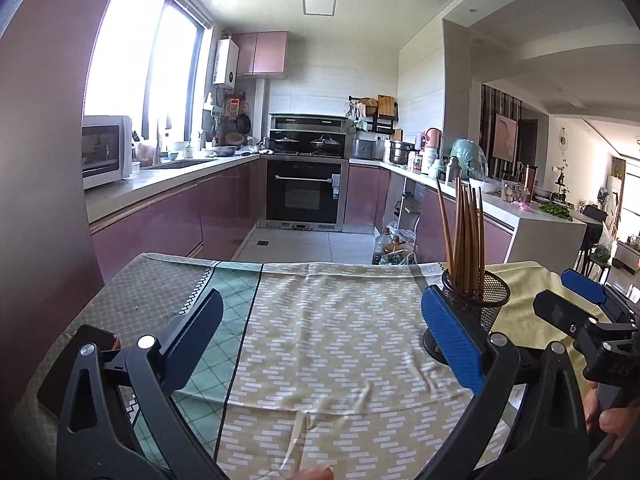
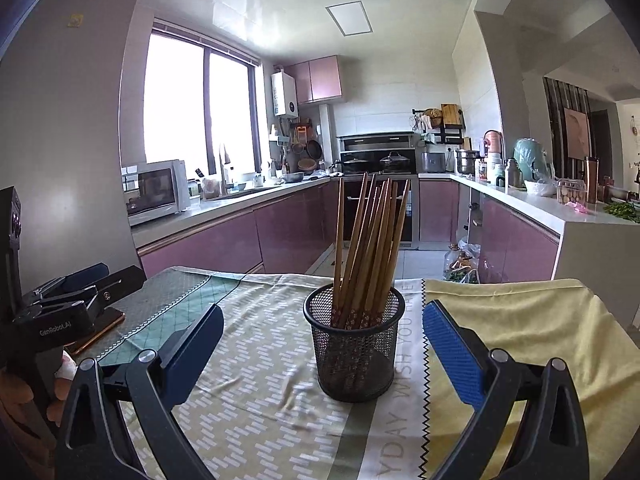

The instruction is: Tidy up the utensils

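My right gripper (image 2: pixel 322 336) has its jaws spread wide with nothing between the pads. The mesh cup (image 2: pixel 354 342) stands upright on the bench (image 2: pixel 256 400) just ahead of the gap, on a patterned cloth (image 2: pixel 248 364). The chopsticks (image 2: pixel 370 240) stand in the cup, leaning and fanned out; I can't count them, since they overlap, and their lower ends blur behind the mesh.

My left gripper (image 1: pixel 322 332) also has its jaws wide apart and holds nothing. From this side the cup (image 1: pixel 486 300) is half hidden behind my right finger (image 1: pixel 452 336), and only its rim and far wall show. The chopsticks (image 1: pixel 466 236) rise clear above it.

A phone (image 2: pixel 100 330) lies near the bench's left edge, mostly covered by the left gripper in the right view. Printed lettering on the cloth is cut off by the frame. A yellow cloth (image 2: pixel 520 320) covers the bench's right end.
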Tool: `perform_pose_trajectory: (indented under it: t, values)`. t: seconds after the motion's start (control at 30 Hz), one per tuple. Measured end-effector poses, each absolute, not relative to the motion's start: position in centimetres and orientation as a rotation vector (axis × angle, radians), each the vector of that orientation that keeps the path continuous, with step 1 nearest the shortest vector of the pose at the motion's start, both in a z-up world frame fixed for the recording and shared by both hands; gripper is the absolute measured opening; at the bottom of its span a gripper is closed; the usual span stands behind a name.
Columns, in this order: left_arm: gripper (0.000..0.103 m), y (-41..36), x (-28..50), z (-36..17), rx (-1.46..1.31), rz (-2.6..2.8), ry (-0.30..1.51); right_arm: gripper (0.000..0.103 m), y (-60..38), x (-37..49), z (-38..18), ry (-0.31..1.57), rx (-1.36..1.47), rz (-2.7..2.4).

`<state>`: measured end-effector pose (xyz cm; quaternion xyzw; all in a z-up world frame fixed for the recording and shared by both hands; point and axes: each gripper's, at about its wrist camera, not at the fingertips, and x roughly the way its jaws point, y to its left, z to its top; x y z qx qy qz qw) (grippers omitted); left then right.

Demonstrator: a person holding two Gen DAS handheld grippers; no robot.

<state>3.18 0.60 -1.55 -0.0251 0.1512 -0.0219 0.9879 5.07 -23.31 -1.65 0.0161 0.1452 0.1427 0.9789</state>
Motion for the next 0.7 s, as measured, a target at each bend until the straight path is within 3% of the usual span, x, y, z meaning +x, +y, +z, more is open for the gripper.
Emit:
perform_pose_trajectory:
  t: [0.7]
  values:
    - [0.098,0.2,2.0,-1.0,-0.036,-0.015,0.27,0.097,-23.5,4.3,-1.4,0.257,0.03,0.247]
